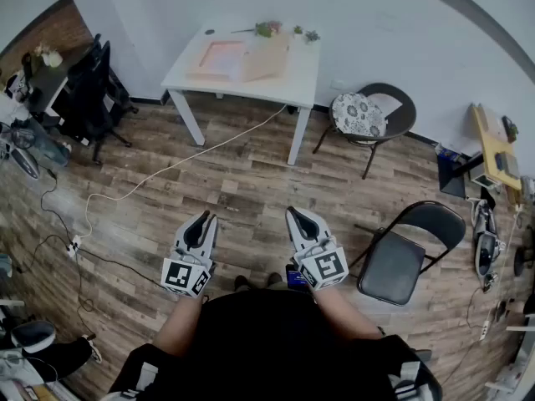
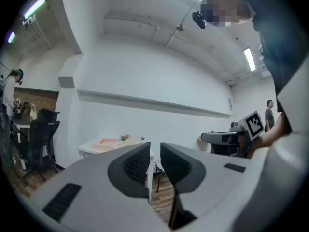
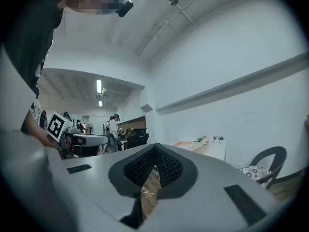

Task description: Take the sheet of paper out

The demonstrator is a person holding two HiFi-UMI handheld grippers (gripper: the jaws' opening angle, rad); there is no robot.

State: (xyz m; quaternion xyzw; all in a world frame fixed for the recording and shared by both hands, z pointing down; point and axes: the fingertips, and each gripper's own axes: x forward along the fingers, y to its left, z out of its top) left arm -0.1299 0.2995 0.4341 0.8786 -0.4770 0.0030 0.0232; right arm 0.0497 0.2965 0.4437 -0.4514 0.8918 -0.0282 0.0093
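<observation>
1. Left gripper (image 2: 155,152): the ribbed black pads (image 2: 137,163) are held a narrow gap apart. Nothing is gripped; only floor and a table leg are seen through the gap.

2. Right gripper (image 3: 155,151): the ribbed black pads (image 3: 141,167) are brought together at the tips. Nothing is caught between them.

3. Both grippers are carried level at waist height, side by side, over brown wood-plank floor (image 1: 251,182).

4. White rectangular table (image 1: 303,80): set against the far wall, well apart from both grippers.

5. Pale pink flat rectangle in a light frame (image 1: 219,58): laid on the table top, with a tan cardboard-coloured flat piece (image 1: 267,57) just beside it. The sheet of paper is judged to lie here, but it cannot be told which piece it is.

6. Small green potted plants (image 1: 269,28): ranged along the table's back edge.

7. Round-backed dark chair with patterned cushion (image 1: 359,114) and black folding chair (image 1: 401,261): placed to the right.

8. Step in hand: the approach is judged not yet begun. The table must first be reached, the sheet identified, and the closed right pads parted before an edge can be pinched.
</observation>
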